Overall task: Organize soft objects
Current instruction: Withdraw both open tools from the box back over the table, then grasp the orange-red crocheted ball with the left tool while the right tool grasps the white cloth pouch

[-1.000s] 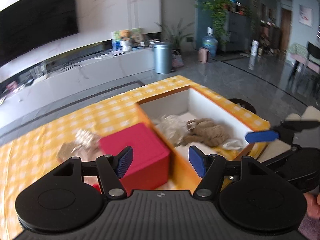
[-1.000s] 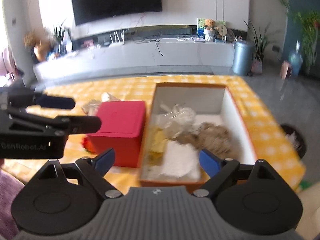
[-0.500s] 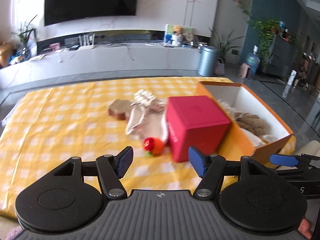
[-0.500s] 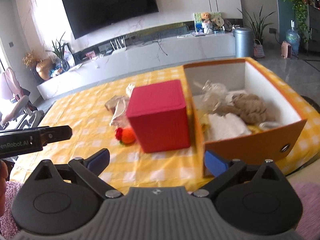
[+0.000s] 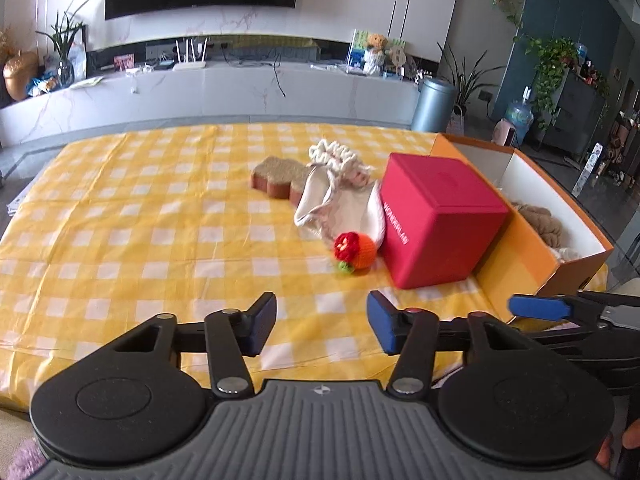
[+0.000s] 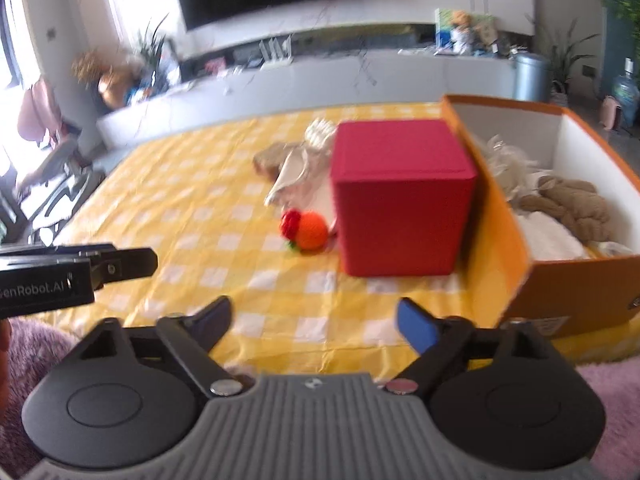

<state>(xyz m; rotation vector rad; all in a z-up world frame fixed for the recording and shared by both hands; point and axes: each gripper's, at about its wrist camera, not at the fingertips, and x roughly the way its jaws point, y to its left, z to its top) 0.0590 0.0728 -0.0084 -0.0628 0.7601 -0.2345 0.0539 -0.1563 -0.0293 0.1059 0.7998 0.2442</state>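
Crocheted orange ball (image 5: 357, 251) beside the red box (image 5: 440, 229); we hold left gripper (image 5: 322, 323) and right gripper (image 6: 313, 320) released, empty

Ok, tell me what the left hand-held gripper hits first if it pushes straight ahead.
Probably the orange knitted ball, which lies just right of the line from the open left hand-held gripper. Bare checked tablecloth comes before it; depth is hard to judge.

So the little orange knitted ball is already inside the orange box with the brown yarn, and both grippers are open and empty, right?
Not quite. The ball is still on the yellow tablecloth, beside the red cube, as the left wrist view shows. The brown yarn is in the orange box, and the left gripper and right gripper are open and empty.
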